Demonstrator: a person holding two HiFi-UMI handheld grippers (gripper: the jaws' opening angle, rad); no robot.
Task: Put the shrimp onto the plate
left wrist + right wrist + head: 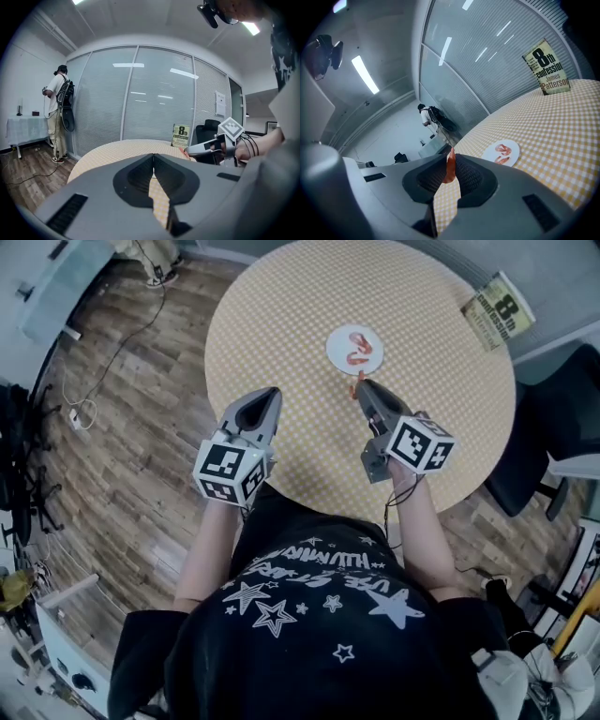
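Head view: right tongs (361, 385) pinch a shrimp (450, 168), its length poking out past their tips; the plate (335, 352) lies just ahead, while the left tongs (272, 393), closed and empty, sit farther off

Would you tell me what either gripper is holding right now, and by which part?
The right gripper pinches a shrimp by its body, one end poking past the tips; the left gripper holds nothing.
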